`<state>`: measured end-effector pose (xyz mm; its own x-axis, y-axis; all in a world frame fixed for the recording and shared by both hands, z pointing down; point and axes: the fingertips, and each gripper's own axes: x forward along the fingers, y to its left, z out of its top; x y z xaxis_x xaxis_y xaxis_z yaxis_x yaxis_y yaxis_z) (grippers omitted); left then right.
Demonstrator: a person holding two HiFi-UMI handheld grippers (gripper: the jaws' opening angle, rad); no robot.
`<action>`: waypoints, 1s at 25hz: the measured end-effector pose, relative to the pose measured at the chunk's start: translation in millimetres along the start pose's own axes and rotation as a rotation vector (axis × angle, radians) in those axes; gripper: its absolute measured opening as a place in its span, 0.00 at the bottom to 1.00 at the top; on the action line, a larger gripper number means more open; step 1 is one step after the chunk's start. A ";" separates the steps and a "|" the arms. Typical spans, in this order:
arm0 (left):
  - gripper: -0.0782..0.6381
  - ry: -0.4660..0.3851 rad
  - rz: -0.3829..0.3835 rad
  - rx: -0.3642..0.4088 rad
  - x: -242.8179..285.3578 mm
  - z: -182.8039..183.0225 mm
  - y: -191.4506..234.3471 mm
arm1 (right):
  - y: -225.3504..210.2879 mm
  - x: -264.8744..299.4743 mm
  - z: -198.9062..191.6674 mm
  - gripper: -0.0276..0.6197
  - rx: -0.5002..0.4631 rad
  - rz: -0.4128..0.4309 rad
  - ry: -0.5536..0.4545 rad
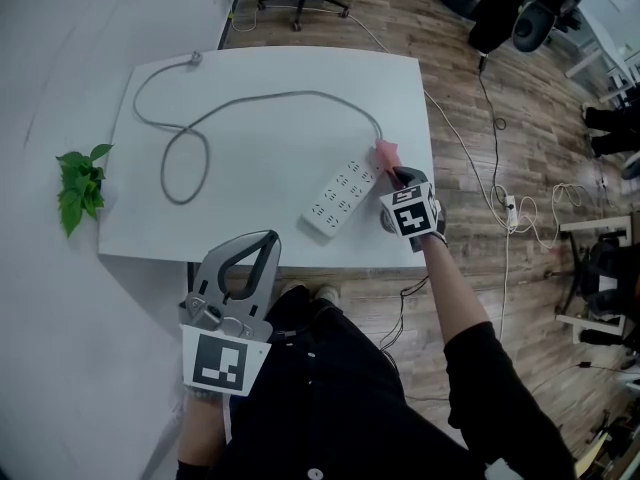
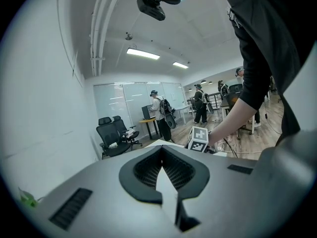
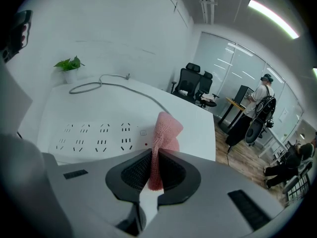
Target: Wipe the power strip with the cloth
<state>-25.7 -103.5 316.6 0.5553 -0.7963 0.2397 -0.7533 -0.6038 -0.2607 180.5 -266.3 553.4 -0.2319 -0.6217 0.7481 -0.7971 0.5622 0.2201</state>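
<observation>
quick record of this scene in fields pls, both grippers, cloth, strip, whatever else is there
right gripper: shut on pink cloth
left gripper: shut, empty, away from the strip
power strip: flat on white table, sockets up
cloth position: at the strip's cable end, contact unclear
cable: grey, looped across the table
plant: left of the table

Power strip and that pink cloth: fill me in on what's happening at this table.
A person stands at a white table with a gripper in each hand. The right gripper is shut on a pink cloth and holds it at the cord end of the white power strip, whose grey cord loops across the table. The left gripper hangs off the table near the person's body, jaws together and holding nothing.
</observation>
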 end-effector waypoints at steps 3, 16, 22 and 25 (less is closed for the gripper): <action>0.13 0.004 0.002 -0.009 0.5 -1.0 -0.4 | 4.1 -1.0 -1.6 0.12 -0.018 0.010 0.003; 0.13 0.000 -0.010 -0.010 2.2 -2.0 -3.1 | 35.6 -10.3 -11.5 0.12 -0.034 0.070 -0.001; 0.13 0.000 -0.016 -0.013 2.8 -0.5 -4.2 | 53.9 -16.2 -12.9 0.12 -0.035 0.099 -0.003; 0.13 0.001 -0.019 -0.014 3.6 0.3 -6.0 | 60.5 -19.8 -13.3 0.12 -0.034 0.110 -0.009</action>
<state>-19.2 -102.7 318.7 0.5694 -0.7845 0.2456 -0.7474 -0.6184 -0.2427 144.3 -212.7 560.3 -0.3223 -0.5601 0.7632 -0.7472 0.6455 0.1582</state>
